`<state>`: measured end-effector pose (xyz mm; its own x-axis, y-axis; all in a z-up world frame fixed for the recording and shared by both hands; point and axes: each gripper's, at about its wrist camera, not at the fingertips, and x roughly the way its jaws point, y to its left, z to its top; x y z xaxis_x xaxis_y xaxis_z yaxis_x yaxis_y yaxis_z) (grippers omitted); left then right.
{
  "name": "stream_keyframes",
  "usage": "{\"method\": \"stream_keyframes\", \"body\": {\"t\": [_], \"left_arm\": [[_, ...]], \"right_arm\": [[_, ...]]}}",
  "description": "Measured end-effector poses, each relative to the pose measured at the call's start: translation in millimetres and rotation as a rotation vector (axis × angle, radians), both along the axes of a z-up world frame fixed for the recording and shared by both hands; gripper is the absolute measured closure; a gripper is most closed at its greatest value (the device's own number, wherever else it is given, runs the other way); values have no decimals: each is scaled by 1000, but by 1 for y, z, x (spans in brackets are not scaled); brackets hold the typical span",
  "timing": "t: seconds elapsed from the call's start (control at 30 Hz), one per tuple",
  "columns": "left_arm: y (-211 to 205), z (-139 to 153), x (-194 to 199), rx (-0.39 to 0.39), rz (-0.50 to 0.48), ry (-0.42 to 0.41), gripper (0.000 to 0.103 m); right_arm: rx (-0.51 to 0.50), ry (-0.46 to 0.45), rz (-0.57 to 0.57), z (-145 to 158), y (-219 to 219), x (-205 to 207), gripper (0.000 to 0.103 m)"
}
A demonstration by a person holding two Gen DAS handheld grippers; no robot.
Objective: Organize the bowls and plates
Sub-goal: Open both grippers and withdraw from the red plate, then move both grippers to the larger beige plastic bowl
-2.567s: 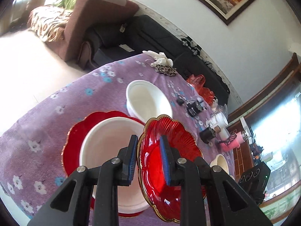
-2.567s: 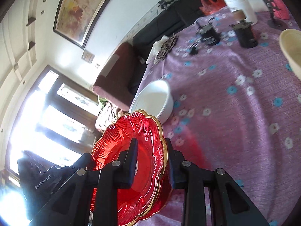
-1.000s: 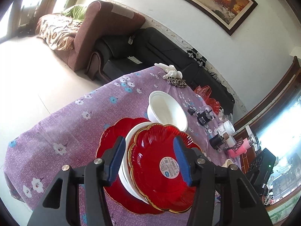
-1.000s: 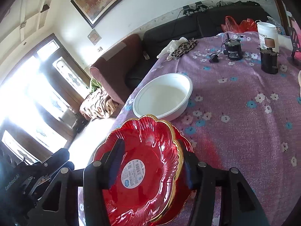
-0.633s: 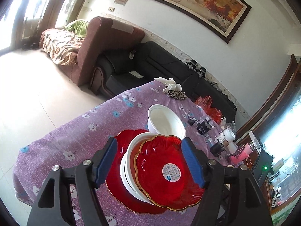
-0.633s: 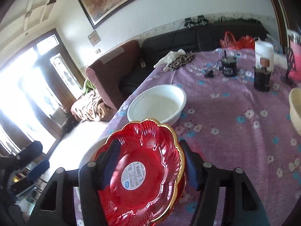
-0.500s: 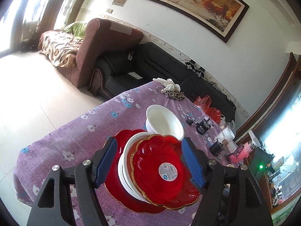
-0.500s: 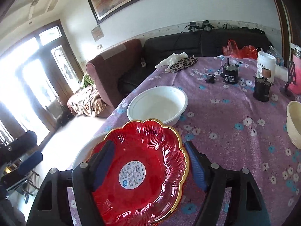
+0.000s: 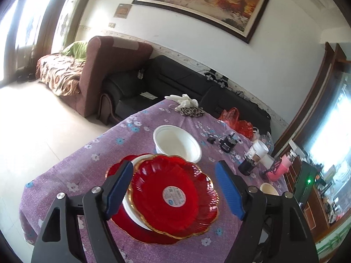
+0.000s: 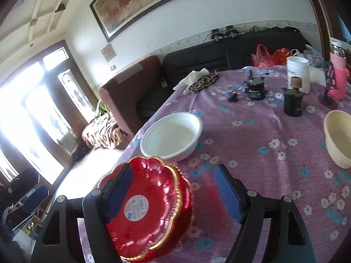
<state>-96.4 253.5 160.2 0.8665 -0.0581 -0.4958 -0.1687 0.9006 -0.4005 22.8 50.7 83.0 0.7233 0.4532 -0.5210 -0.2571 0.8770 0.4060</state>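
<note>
A red gold-rimmed plate (image 9: 173,197) with a round sticker lies tilted on a white dish (image 9: 129,206), which sits on another red plate (image 9: 136,230) on the purple flowered tablecloth. My left gripper (image 9: 173,166) hovers above and behind this stack. Its jaws are opening, with nothing pressed between the blue pads. In the right wrist view the same red plate (image 10: 149,208) lies under the left finger of my right gripper (image 10: 173,171), which is open and holds nothing. Beyond the stack stands a white bowl (image 9: 177,142) (image 10: 173,138), and a cream bowl (image 10: 337,140) sits at the right.
A black grinder (image 10: 292,105), a black pot (image 10: 255,89), a white jar (image 10: 298,72) and a pink bottle (image 10: 339,76) stand at the table's far right. White gloves and a leopard cloth (image 9: 188,109) lie at the far edge. The table drops off at the left; sofas stand behind it.
Both grippers let go of the red plate, opened wide and drew back and upward. The plate now rests on the white dish.
</note>
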Motion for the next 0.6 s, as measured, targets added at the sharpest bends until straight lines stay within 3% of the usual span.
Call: {"method": "stream_keyframes", "body": {"t": [0.27,0.6], "left_arm": [[-43,-4,19,53,-95,47,22],[-109,-24,44,101,-247,146,21]], "right_arm": [[-20,23,-98,-10,-81,-12,22],[3,53,-332,-19,-230,-33,22]]}}
